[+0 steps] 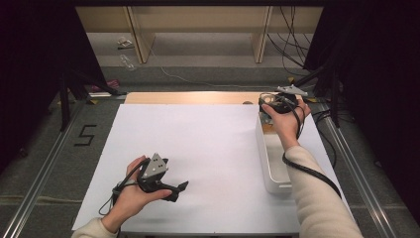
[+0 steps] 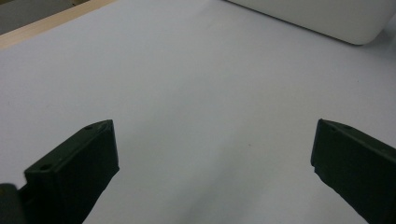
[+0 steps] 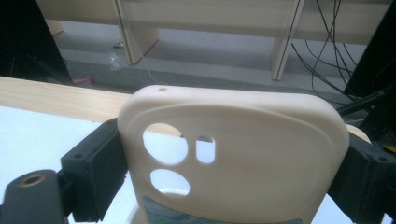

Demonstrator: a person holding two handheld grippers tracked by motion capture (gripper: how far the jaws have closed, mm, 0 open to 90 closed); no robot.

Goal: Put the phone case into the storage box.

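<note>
Phone case [image 3: 233, 154], cream and clamped across its width in my right tool [image 1: 280, 105], hangs above the white bin's [image 1: 270, 173] far end, so I should keep it level while my left tool [image 1: 171, 188] idles apart.

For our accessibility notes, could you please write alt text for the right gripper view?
A cream phone case with camera cut-outs stands upright, clamped at its sides between the right gripper's black jaws. Behind it lie the white table sheet, a wooden table edge and pale shelving beyond.

Matt cream phone case [image 3: 243, 154] (smooth plastic)
</note>
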